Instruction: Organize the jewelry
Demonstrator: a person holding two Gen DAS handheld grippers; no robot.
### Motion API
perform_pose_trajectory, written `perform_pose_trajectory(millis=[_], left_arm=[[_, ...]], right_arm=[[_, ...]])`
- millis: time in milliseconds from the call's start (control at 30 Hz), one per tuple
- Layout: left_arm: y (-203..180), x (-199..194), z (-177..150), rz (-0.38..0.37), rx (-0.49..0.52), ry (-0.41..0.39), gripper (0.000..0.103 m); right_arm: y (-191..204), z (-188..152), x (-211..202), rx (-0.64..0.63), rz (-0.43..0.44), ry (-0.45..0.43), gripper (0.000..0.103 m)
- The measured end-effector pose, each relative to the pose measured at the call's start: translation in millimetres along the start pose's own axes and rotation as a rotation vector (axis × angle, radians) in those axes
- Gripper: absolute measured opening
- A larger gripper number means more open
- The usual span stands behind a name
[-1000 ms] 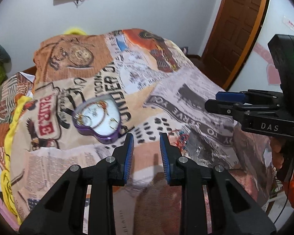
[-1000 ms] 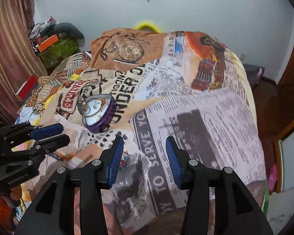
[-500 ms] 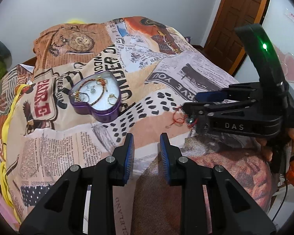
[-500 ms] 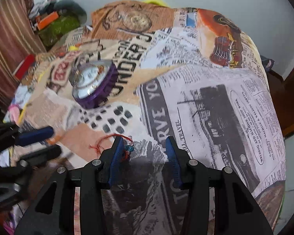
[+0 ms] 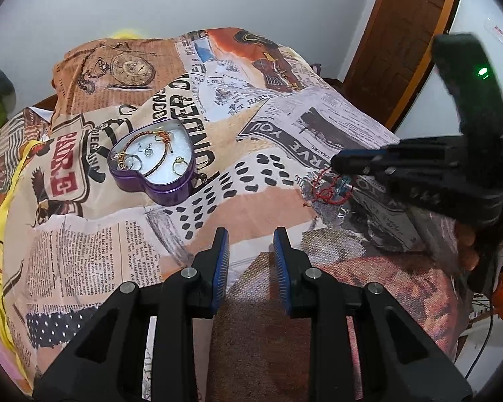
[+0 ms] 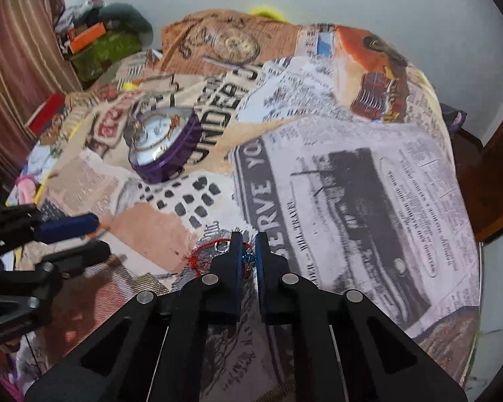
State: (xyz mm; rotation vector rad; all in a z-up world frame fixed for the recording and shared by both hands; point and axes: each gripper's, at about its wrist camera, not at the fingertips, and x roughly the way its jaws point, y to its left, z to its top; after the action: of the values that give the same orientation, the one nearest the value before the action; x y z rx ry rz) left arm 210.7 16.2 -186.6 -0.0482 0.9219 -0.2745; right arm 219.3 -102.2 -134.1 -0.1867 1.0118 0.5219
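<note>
Your right gripper (image 6: 248, 251) sits at the lower middle of the right wrist view with its jaws drawn narrow. A small blue charm on a red cord bracelet (image 6: 214, 254) is between the blue pads, which look pressed against it. The rest of the cord loops out to the left of the fingertips, lying on the printed bedspread (image 6: 352, 174). In the left wrist view the same gripper (image 5: 338, 164) reaches in from the right edge. Its tip is down at the red cord bracelet (image 5: 332, 191), and part of your hand (image 5: 469, 244) with an orange sleeve shows behind it.

Your left gripper (image 5: 251, 254) is at the bottom centre of its own view. Its jaws stand a modest gap apart with nothing between them, over a brown patch of the bedspread (image 5: 117, 234). In the right wrist view it (image 6: 84, 234) appears at the left edge, near the bracelet but apart from it.

The purple heart-shaped box (image 5: 152, 160) lies open on the bedspread in the left middle of the left wrist view, well apart from both grippers. On its white lining are a braided bracelet, some rings and small earrings. In the right wrist view the box (image 6: 164, 144) is blurred, at the upper left of centre.

A brown wooden door (image 5: 402, 33) fills the upper right of the left wrist view.
</note>
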Motion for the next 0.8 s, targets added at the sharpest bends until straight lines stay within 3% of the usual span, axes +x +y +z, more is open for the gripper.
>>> perform_pose_trajectory(millis=[300, 633, 800], left_arm=[[-15.0, 11.5, 15.4, -0.038, 0.021, 0.017, 0.027], [-42.2, 42.5, 39.0, -0.064, 0.079, 0.065, 0.026], [-55.5, 53.9, 46.9, -0.044, 0.132, 0.075, 0.019]], right_arm=[[-9.4, 2.9, -41.7, 0.003, -0.023, -0.113, 0.007], [-34.9, -3.1, -53.0, 0.053, -0.020, -0.153, 0.007], [-44.7, -5.2, -48.6, 0.074, -0.003, -0.152, 0.007]])
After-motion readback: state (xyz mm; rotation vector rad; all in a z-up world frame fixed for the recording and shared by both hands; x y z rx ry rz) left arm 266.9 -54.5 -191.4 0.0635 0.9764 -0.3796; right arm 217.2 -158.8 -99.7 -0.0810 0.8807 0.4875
